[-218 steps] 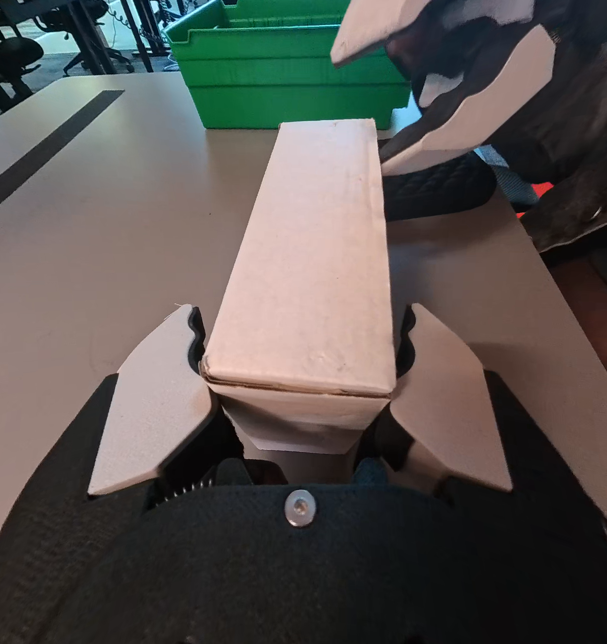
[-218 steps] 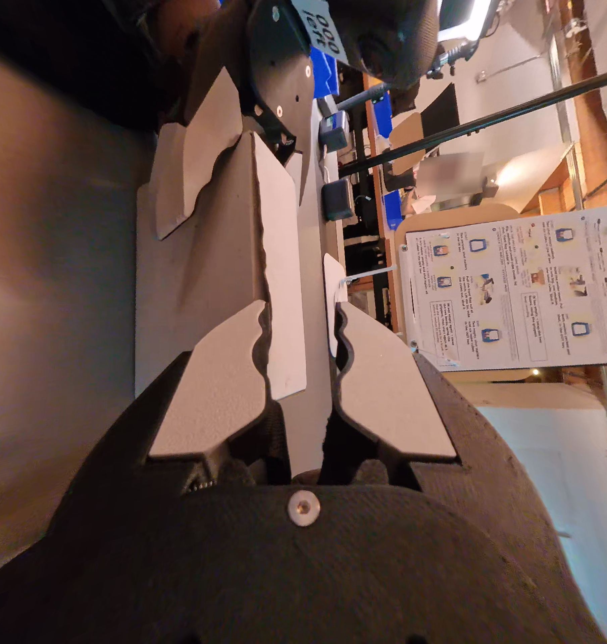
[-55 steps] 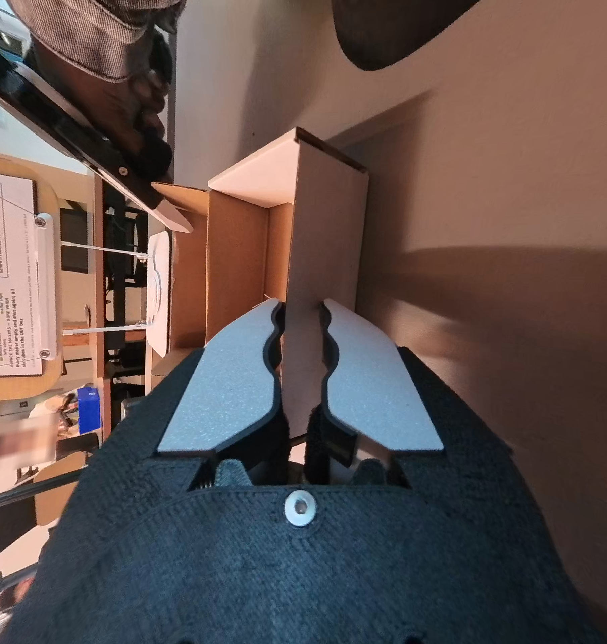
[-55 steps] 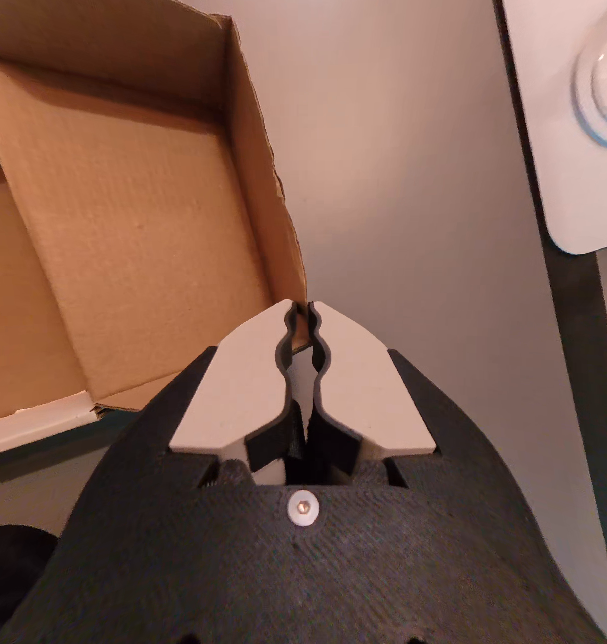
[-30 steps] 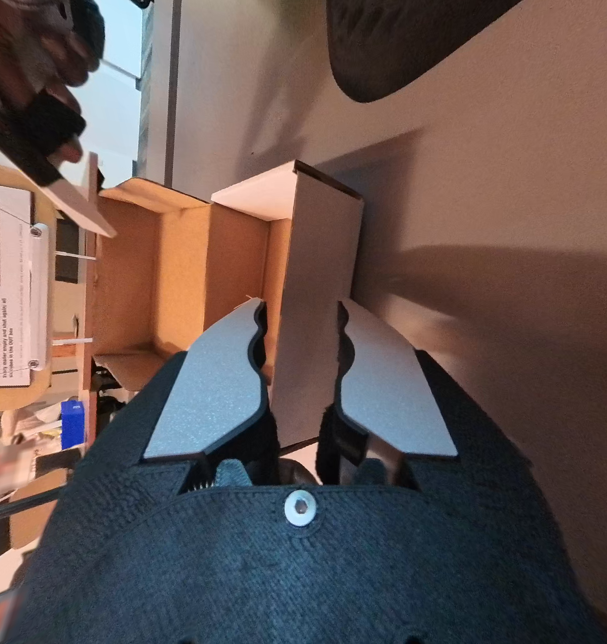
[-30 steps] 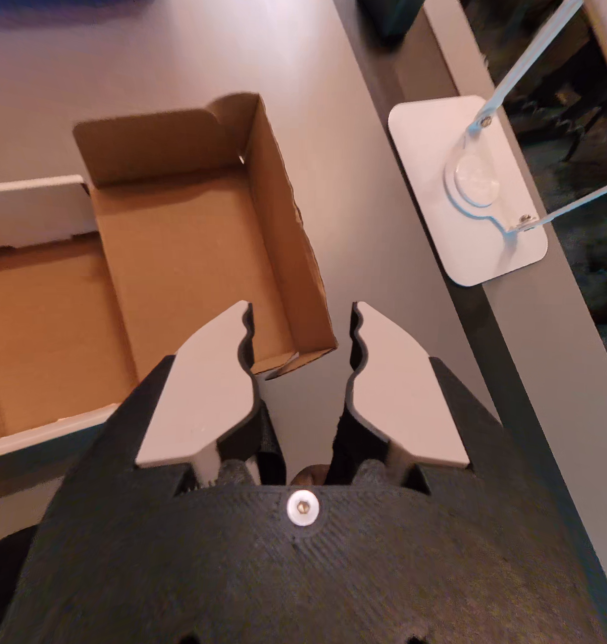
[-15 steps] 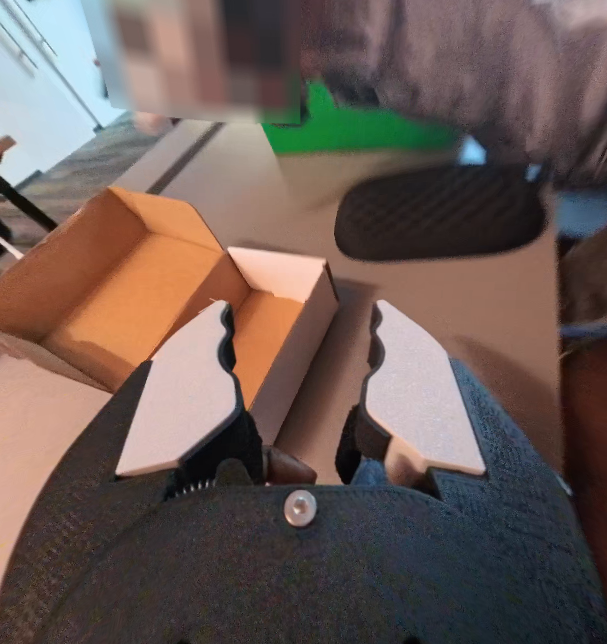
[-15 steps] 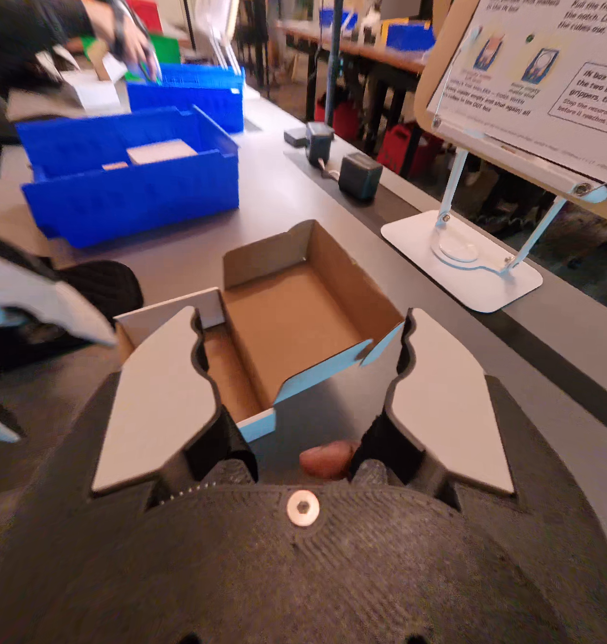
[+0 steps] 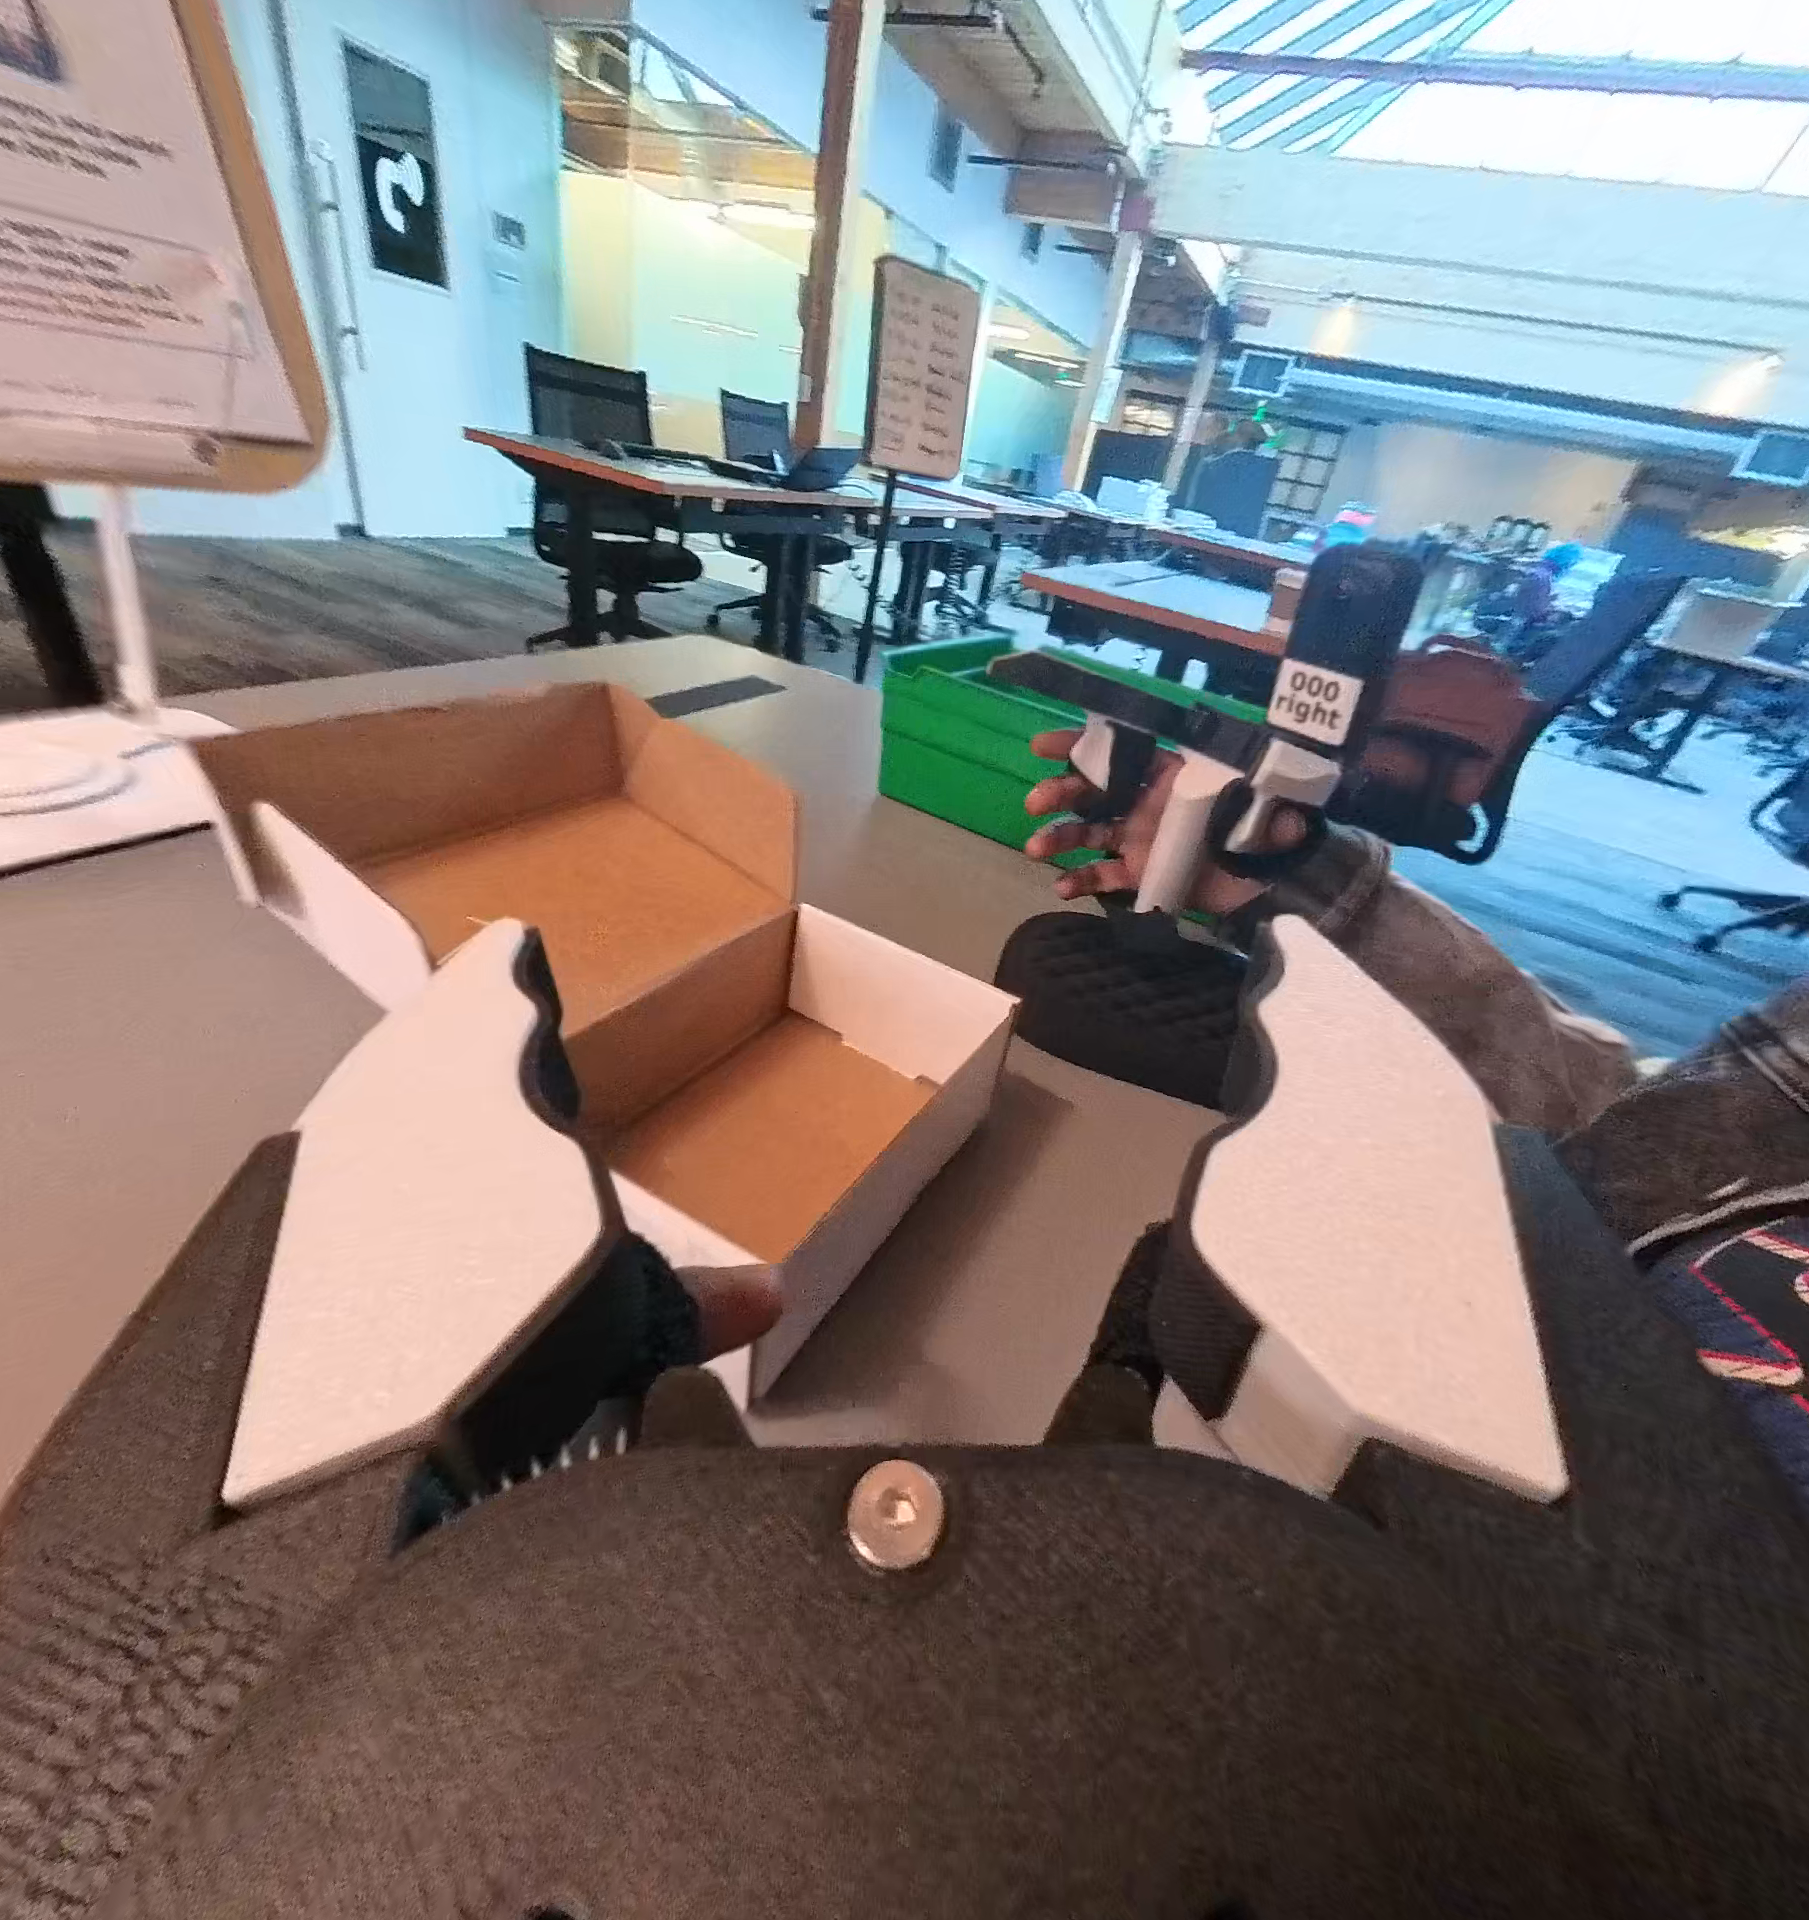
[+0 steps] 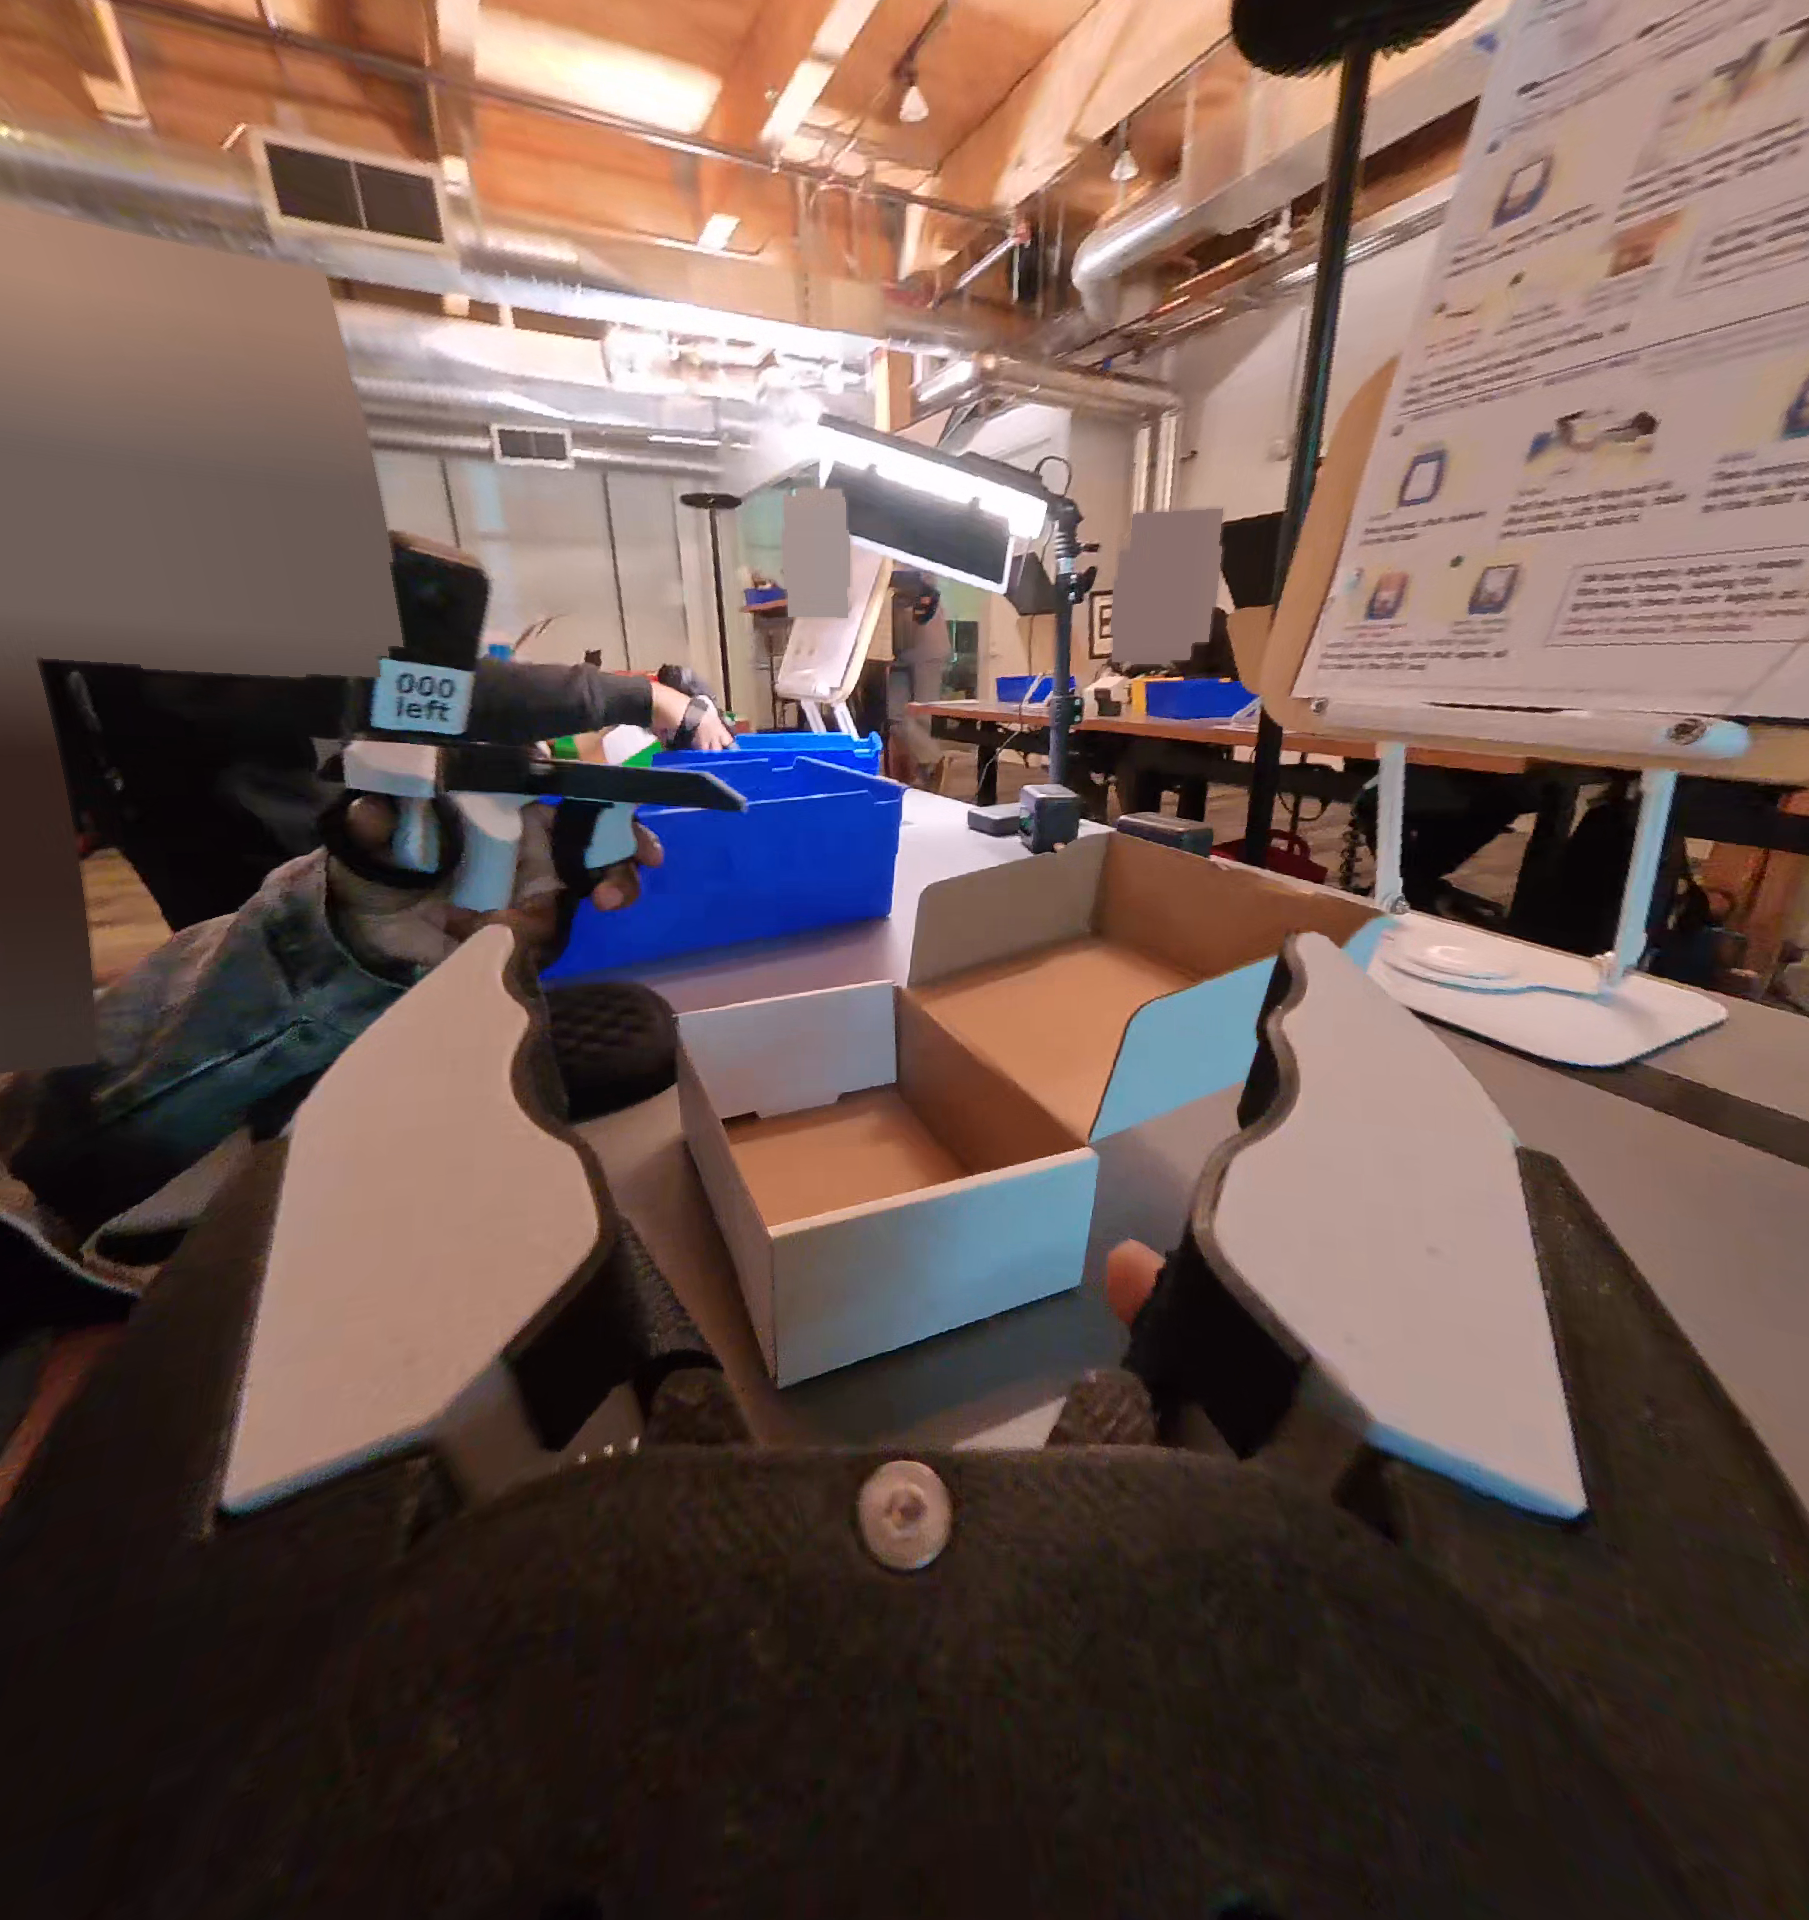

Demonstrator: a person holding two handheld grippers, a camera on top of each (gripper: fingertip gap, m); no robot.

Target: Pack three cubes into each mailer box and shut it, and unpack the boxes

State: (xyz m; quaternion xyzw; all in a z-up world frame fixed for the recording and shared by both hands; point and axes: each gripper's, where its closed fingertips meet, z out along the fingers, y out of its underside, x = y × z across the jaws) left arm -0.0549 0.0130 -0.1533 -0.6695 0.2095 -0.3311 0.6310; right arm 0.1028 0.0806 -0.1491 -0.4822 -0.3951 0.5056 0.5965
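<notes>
Cardboard mailer box (image 10: 931,1195) lid open, empty, on table (image 9: 100,1039); left gripper (image 9: 895,1101), right gripper (image 10: 905,1117) both wide apart, holding nothing

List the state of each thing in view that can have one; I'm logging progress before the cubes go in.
White cardboard mailer box: open, lid folded back flat, empty inside.
Left tongs: open, holding nothing.
Right tongs: open, holding nothing.
Blue plastic bin: open-topped, contents hidden.
Green plastic bin: open-topped, contents hidden.
</notes>
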